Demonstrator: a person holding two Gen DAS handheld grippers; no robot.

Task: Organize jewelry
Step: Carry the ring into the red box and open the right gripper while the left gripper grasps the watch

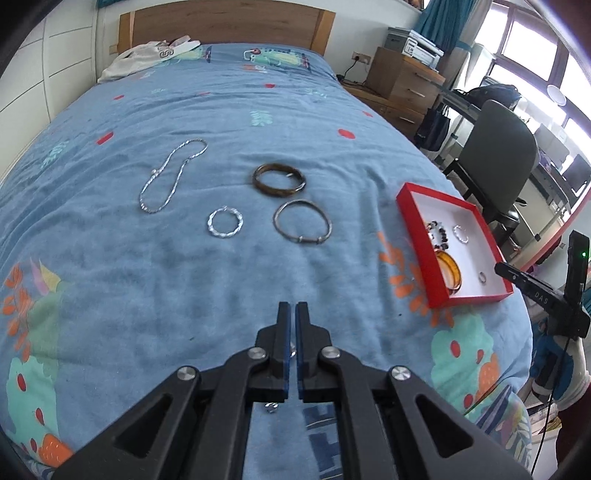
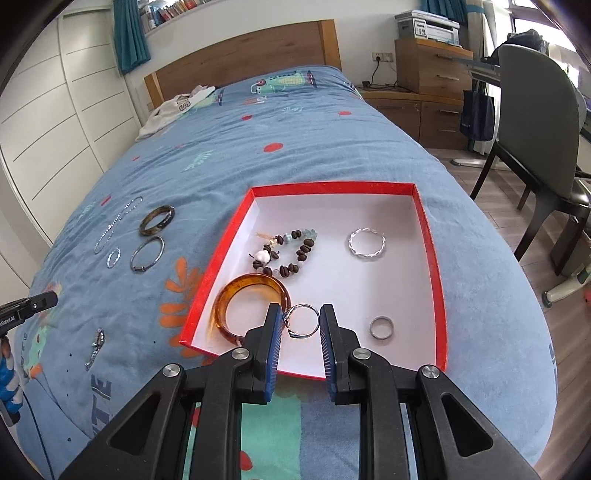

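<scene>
My right gripper (image 2: pixel 301 307) hangs over the near end of the red box (image 2: pixel 332 186), shut on a thin silver ring (image 2: pixel 302 320) that spans its blue pads. Inside the box lie an amber bangle (image 2: pixel 251 306), a bead bracelet (image 2: pixel 284 254), a twisted silver bracelet (image 2: pixel 366 242) and a band ring (image 2: pixel 381 327). My left gripper (image 1: pixel 293 306) is shut and holds nothing, low over the blue bedspread. A small silver clip (image 2: pixel 95 347) lies beneath it. Farther up the bed lie a chain (image 1: pixel 171 177), a dark bangle (image 1: pixel 279 179), a twisted hoop (image 1: pixel 225 221) and a silver bangle (image 1: pixel 302 220).
The bed's right edge drops off just past the red box (image 1: pixel 454 243). Beyond it stand a dark chair (image 2: pixel 535 122) and wooden drawers (image 2: pixel 432 66) with a printer on top. Crumpled clothing (image 1: pixel 147 59) lies by the wooden headboard (image 1: pixel 225 22).
</scene>
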